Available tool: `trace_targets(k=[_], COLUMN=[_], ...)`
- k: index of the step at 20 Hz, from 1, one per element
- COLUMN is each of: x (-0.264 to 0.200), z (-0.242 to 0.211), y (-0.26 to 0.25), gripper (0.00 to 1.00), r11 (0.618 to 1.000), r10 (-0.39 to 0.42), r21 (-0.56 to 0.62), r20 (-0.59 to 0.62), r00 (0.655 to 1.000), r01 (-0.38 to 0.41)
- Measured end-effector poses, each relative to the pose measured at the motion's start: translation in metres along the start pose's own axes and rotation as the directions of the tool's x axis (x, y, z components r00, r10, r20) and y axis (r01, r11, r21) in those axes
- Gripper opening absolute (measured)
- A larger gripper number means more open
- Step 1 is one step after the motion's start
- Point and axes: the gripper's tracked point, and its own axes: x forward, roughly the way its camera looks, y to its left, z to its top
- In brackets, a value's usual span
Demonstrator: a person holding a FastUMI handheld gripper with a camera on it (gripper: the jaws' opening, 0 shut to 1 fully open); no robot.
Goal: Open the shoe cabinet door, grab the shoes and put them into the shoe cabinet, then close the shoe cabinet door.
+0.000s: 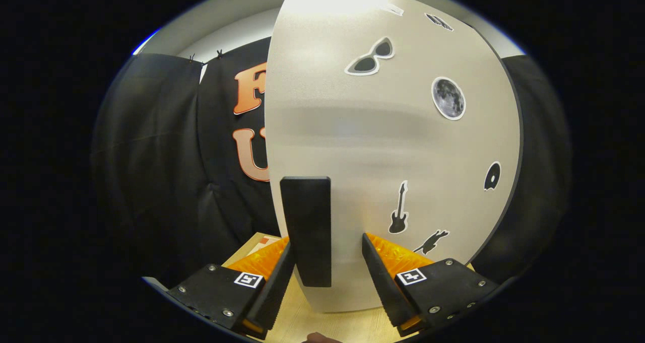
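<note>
Two fingers of the claw (326, 262) stand open around the cabinet door's (393, 146) black handle (307, 229)

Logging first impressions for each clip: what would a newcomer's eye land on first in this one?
The pale shoe cabinet door looms right ahead, scattered with stickers: sunglasses near the top, a moon below them, and a guitar low down. Next comes the dark upright handle on the door, standing between the open fingers of the gripper, nearer one finger, with neither clearly pressing on it.
</note>
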Motion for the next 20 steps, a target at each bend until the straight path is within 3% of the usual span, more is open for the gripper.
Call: trace_targets(k=[7,12,16,20], x=[0.008,0.012,0.013,0.014], z=[0.002,0.004,0.003,0.006], y=[-0.002,-0.007,-0.009,-0.012], gripper=[0.82,0.84,0.85,0.85], r11=[1.000,0.999,0.999,0.998], r10=[0.000,-0.016,-0.038,-0.066], r21=[0.000,-0.042,0.012,-0.016], r20=[0.015,0.044,0.057,0.076], r00=[1.000,0.999,0.998,0.995], r01=[0.000,0.018,0.037,0.068])
